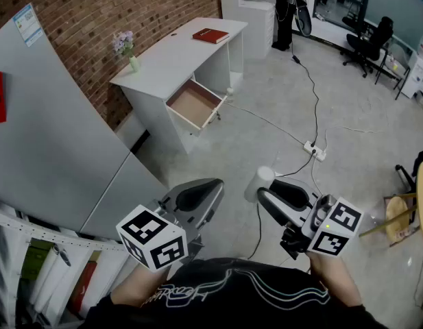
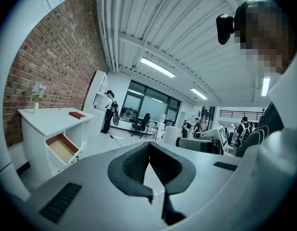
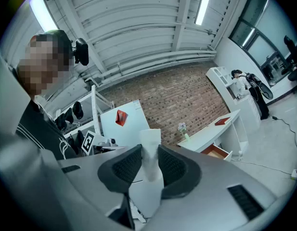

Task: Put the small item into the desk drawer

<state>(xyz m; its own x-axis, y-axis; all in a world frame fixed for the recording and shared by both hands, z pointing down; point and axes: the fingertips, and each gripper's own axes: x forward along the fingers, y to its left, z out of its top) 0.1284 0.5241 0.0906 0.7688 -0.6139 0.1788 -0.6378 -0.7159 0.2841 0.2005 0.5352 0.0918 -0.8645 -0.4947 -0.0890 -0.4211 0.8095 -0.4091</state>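
Observation:
A white desk (image 1: 171, 55) stands against the brick wall, far ahead of me, and its drawer (image 1: 193, 104) is pulled open with a bare brown bottom. Low and close to my body, my right gripper (image 1: 264, 192) is shut on a small white item (image 1: 260, 179). In the right gripper view that white item (image 3: 149, 139) stands upright, pinched between the two dark pads (image 3: 127, 166). Beside it my left gripper (image 1: 197, 199) is shut, the tips meeting with nothing between them (image 2: 148, 146). The open drawer (image 2: 61, 148) also shows at the left of the left gripper view.
A red book (image 1: 211, 35) and a small vase of flowers (image 1: 126, 48) sit on the desk top. A power strip (image 1: 314, 150) and cables lie across the floor between me and the desk. A large grey panel (image 1: 53, 149) stands at my left, with office chairs (image 1: 367, 41) farther off.

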